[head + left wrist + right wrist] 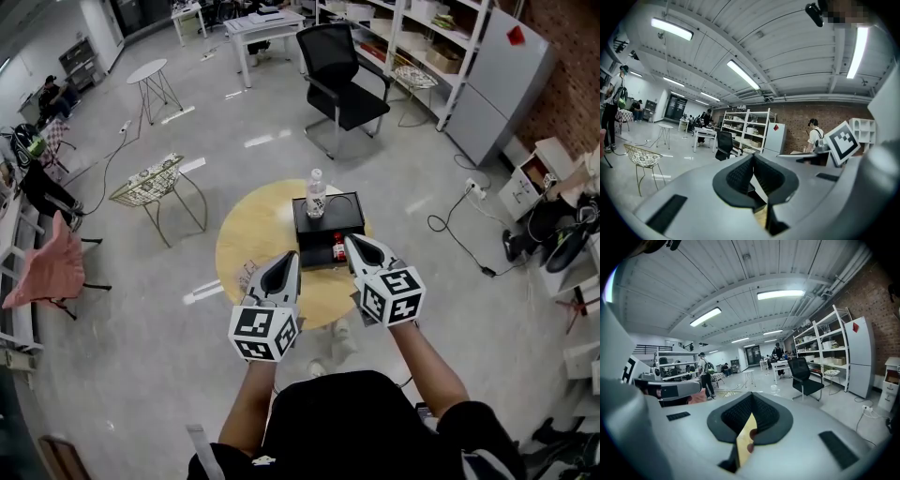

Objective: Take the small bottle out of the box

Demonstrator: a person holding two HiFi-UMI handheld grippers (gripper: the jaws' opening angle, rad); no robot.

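Observation:
A black box (pixel 328 223) lies open on the round yellow table (pixel 246 234). A small red bottle (pixel 338 247) lies at the box's near right side. A clear water bottle (pixel 316 194) with a white label stands upright at the box's far edge. My left gripper (pixel 292 257) hovers shut just left of the box's near edge, empty. My right gripper (pixel 352 241) is shut too, its tip right beside the red bottle and holding nothing. In the right gripper view (pixel 751 398) a sliver of yellow table and something red show below the closed pads. The left gripper view (pixel 753 160) shows its pads meeting.
A black office chair (pixel 342 80) stands beyond the table, and a wire side table (pixel 155 183) to its left. Shelves (pixel 422 47) and a grey cabinet (pixel 497 80) line the far right. Cables and clutter lie on the floor at right (pixel 553 234).

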